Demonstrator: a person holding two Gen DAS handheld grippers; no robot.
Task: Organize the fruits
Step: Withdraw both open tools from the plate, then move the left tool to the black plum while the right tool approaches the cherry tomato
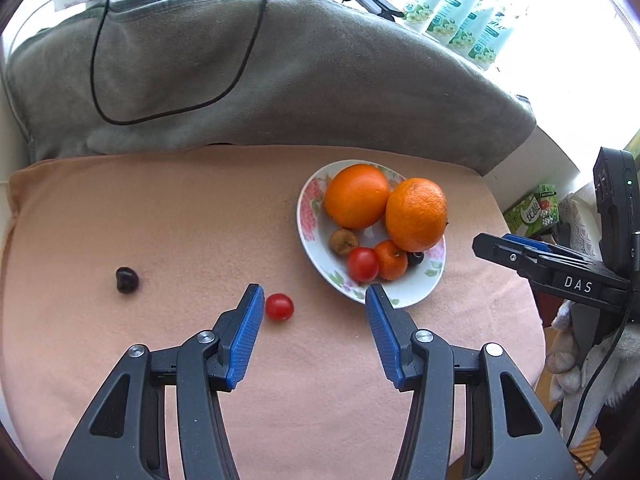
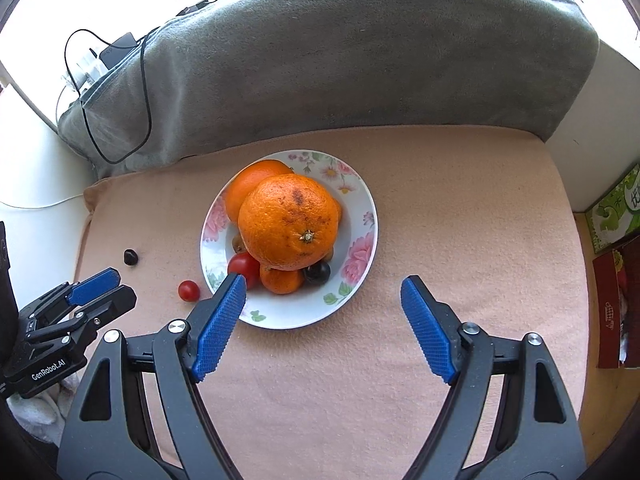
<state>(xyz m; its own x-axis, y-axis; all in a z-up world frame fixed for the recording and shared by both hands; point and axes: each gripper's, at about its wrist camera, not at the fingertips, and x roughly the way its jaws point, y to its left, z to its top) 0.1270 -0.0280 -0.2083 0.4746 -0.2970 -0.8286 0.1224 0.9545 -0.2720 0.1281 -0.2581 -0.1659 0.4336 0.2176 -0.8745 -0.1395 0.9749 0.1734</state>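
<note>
Black grippers, ribbed blue fingers (image 1: 244, 344)

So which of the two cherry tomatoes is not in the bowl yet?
The cherry tomato lying on the pink cloth beside the left gripper; the other sits inside the floral bowl.

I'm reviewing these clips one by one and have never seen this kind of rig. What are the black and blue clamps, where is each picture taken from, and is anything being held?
They are hand-held grippers, one per hand, each carrying a camera that looks along its fingers. One picture looks out from the left gripper, the other from the right gripper. Both are open and hold nothing. On the pink cloth a flowered plate holds two oranges, a small orange, a tomato and other small fruits. A loose tomato and a dark fruit lie outside it.
</note>
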